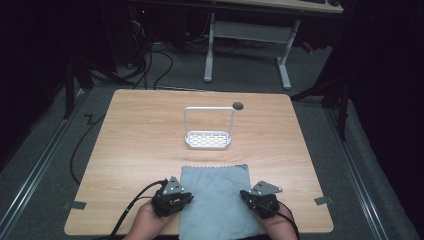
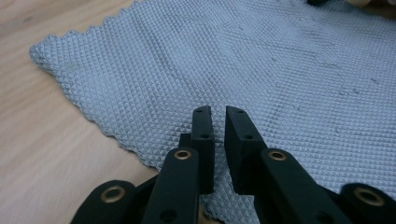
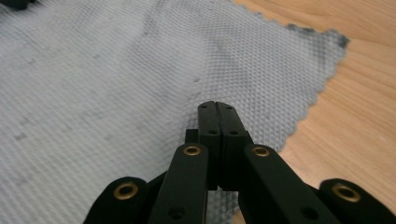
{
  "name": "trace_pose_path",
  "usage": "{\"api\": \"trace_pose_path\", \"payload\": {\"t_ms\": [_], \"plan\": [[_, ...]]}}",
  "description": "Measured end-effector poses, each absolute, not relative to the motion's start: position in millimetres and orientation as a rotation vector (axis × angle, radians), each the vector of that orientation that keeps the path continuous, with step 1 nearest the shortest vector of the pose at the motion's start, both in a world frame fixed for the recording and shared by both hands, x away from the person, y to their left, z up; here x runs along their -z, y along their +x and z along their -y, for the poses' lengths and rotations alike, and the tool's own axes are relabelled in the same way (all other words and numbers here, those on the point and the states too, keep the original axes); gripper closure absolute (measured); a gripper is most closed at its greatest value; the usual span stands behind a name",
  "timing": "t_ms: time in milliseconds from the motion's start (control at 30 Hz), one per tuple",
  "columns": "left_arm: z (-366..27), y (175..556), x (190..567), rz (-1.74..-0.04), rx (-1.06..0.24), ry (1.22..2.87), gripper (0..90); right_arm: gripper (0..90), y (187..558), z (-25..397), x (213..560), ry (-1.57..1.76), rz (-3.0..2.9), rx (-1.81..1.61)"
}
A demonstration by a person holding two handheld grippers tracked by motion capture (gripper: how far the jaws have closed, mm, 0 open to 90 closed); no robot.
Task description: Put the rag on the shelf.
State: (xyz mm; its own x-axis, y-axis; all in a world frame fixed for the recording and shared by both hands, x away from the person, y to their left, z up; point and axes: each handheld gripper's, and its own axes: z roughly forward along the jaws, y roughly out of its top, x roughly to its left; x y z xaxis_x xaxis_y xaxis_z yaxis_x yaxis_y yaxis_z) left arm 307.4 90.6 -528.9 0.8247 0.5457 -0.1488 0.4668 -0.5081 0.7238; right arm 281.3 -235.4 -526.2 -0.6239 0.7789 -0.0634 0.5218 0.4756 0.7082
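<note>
**Inspector:** Report the position of the cloth.

**Operator:** I see the grey waffle-weave cloth [image 1: 216,200] lying flat on the wooden desk [image 1: 130,145], at the near edge by my side. Taking the cloth as landmark: the white wire rack [image 1: 208,131] stands upright just beyond its far edge, apart from it. A dark round hole [image 1: 238,105] in the desk lies beyond the rack's far right corner.

**Inspector:** Left tool?

**Operator:** The left tool [image 1: 172,199] sits at the cloth's left edge, toward its near end. In the left gripper view, the left tool [image 2: 218,122] has its jaws narrowly parted, a slim gap between them, nothing in that gap. The tips hang over the cloth's weave just inside the scalloped border. I cannot tell whether they touch the fabric.

**Inspector:** Right tool?

**Operator:** The right tool [image 1: 260,201] sits at the cloth's right edge, level with the left one. In the right gripper view, the right tool [image 3: 218,109] has its jaws pressed together, no gap visible. I see no fabric pinched between them; the tips lie over the cloth near its right border, with the cloth's far right corner beyond them.

**Inspector:** Condition of the cloth?

**Operator:** Flat, unfolded, with faint dark marks on the weave.
</note>
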Motion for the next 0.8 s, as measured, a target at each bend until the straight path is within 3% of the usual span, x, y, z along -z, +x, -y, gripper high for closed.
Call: {"api": "trace_pose_path", "payload": {"t_ms": [200,467,600,800], "plan": [[-115,294,529,-0.765,-0.107,2.172,81.6,89.7,268,224,525,1.024,-2.429,-0.977],[-133,325,524,-0.955,-0.175,2.013,68.5,79.6,269,228,520,1.041,-2.345,-1.032],[-131,345,525,-1.038,-0.21,1.987,64.2,76.6,273,234,522,1.084,-2.321,-1.031],[-112,360,532,-1.093,-0.271,2.016,64.9,73.4,275,239,523,1.106,-2.294,-1.033]]}}
